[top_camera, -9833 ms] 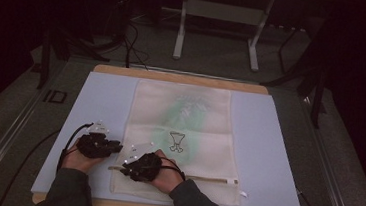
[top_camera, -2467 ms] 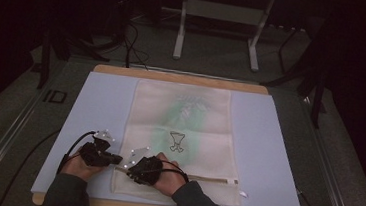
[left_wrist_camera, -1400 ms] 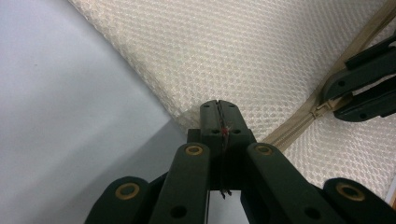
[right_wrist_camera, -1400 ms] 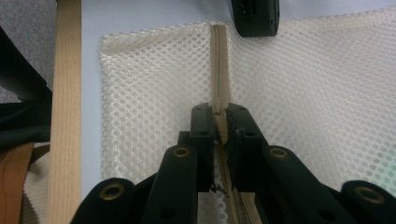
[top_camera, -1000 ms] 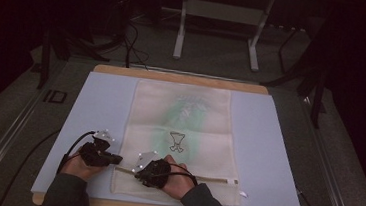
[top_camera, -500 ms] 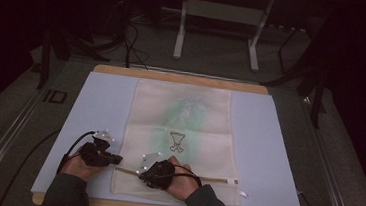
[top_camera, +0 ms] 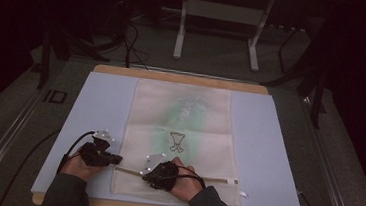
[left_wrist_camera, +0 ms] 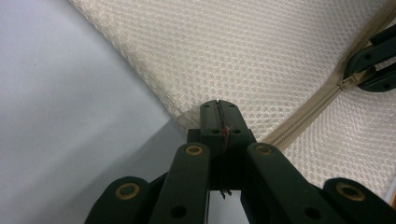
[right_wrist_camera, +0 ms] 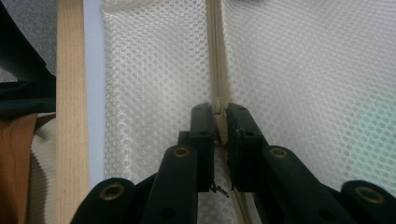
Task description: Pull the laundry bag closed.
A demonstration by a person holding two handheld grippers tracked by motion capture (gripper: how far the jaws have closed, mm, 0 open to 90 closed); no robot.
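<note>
Mesh laundry bag (top_camera: 180, 138) lies flat on the blue tabletop (top_camera: 276, 156), its zipper (top_camera: 214, 179) running across the end nearest the person. Left tongs (top_camera: 116, 160) are clamped on the bag's corner at the zipper's end, pinning the fabric; in the left gripper view the jaws are pressed together on the mesh edge (left_wrist_camera: 219, 109). Right tongs (top_camera: 147, 172) are clamped on the zipper pull, seen in the right gripper view pinched between the jaws (right_wrist_camera: 220, 123). By my reading the zipper work has barely begun: the pull sits close to the left corner, and nearly the whole length toward the far end remains to travel.
</note>
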